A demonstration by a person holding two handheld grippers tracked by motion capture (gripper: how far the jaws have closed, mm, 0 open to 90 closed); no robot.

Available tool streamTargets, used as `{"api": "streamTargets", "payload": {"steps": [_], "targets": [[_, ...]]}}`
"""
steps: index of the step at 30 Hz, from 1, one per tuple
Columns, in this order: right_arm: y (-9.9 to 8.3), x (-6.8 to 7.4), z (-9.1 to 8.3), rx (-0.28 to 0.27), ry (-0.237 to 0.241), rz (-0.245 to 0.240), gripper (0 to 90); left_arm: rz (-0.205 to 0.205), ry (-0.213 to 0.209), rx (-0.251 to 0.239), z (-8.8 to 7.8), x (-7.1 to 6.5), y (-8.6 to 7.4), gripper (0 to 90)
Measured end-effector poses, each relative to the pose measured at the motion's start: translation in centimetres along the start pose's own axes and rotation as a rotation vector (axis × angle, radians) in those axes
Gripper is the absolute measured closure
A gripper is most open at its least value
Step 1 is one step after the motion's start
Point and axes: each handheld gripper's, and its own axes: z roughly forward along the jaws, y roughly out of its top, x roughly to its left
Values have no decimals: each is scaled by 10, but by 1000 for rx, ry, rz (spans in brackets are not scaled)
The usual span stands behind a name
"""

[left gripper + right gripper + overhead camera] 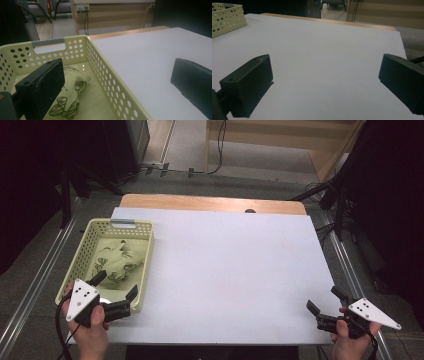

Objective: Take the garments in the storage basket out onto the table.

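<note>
— Field log, station one. Where are your grippers relative to the basket?

— My left gripper (116, 292) hangs over the near right corner of the pale yellow perforated basket (145, 265). Jaws spread wide and empty: one over the basket's inside, the other out past its right wall, above the white tabletop (230, 270). My right gripper (328, 306) sits well apart from the basket, at the table's near right edge, jaws likewise wide, nothing between them.

— And the thing you're after?

— A folded cloth with a dark printed pattern (116, 262), lying inside the basket on its floor, nearer the middle than any wall. In the left gripper view it lies just beyond and below my left-hand jaw (72, 100), not touched.

— Which step, by your reckoning?

— The approach, I'd judge. Nothing gripped; the cloth is untouched in the basket.

— What does the next move ask for?

— Shifting the left gripper inward so both jaws clear the right wall, then tipping down onto a raised fold of the cloth and closing there. The wall is the hazard: as I stand, it sits between my jaws, and closing now would pinch plastic, not fabric. The right gripper has no call yet; it may be wanted once the cloth is out over the tabletop.
</note>
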Motion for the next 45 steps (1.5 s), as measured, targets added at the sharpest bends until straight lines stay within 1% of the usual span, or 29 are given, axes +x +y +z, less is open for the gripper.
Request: {"api": "streamTargets", "payload": {"steps": [3, 7, 10, 12, 17, 20, 21, 22, 23, 29, 34, 39, 40, 42, 43, 44, 45], "targets": [[1, 0, -2, -8, -1, -5, 0, 9, 2, -13, 0, 1, 9, 0], [1, 0, -2, -3, 4, 0, 0, 12, 2, -2, 3, 4, 22, 0], [2, 0, -1, -8, 6, -7, 0, 29, 2, 13, 6, 6, 31, 0], [2, 0, -1, -10, 11, -4, 0, 25, 0, 17, 8, 9, 36, 0], [2, 0, -1, -8, 10, -3, 0, -5, -8, 24, 16, 16, 44, 0], [2, 0, -1, -11, 11, -6, 0, -2, -2, 39, 20, 19, 49, 0], [2, 0, -2, -8, 10, 1, 0, -11, -5, 37, 21, 21, 51, 0], [2, 0, -2, -9, 10, 3, 0, -12, -2, 41, 23, 24, 55, 0], [2, 0, -2, -8, 10, 2, 0, -12, -2, 41, 23, 24, 55, 0], [2, 1, -1, -8, 14, -2, 0, -24, 7, 66, 29, 38, 65, 0], [2, 2, -1, -8, 15, -5, 0, -45, 14, 77, 37, 48, 73, 0], [2, 1, -1, -10, 11, -1, 0, -50, 30, 112, 51, 59, 77, 0], [2, 0, -1, -5, 9, 3, 0, -49, 29, 129, 55, 63, 77, 0], [2, 0, -1, -5, 8, 5, 0, -49, 43, 152, 60, 69, 76, 0], [1, 0, -1, -5, 6, 2, 0, -54, 47, 166, 63, 73, 75, 0], [1, 0, -1, -4, 7, 2, 0, -74, 55, 191, 69, 80, 72, 0], [1, 0, -1, -3, 7, 2, 0, -74, 55, 191, 69, 80, 72, 0]]}}
